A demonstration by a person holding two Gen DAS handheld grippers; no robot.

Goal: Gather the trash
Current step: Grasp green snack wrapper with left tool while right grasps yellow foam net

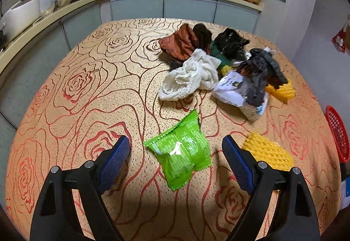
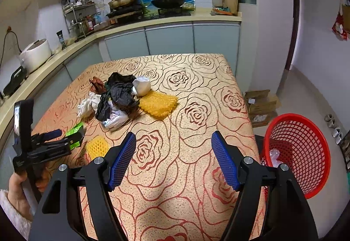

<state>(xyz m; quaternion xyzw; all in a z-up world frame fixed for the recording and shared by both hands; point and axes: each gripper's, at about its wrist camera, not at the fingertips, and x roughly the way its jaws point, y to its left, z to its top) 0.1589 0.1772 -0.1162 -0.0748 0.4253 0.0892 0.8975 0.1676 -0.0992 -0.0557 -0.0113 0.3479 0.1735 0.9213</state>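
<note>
Left gripper (image 1: 176, 142) tilts steeply down over the surface (image 1: 87, 92), jaws spread wide with the green wrapper (image 1: 181, 151) lying between them, untouched (near the surface's near-left edge). Right gripper (image 2: 174, 142) angles down over bare cloth, jaws spread and empty; the red basket (image 2: 301, 153) stands off the surface's right edge.

Print is showing on the green wrapper (image 1: 182, 151) and white packet (image 1: 235, 90), but seemingly too blurred to read.
</note>
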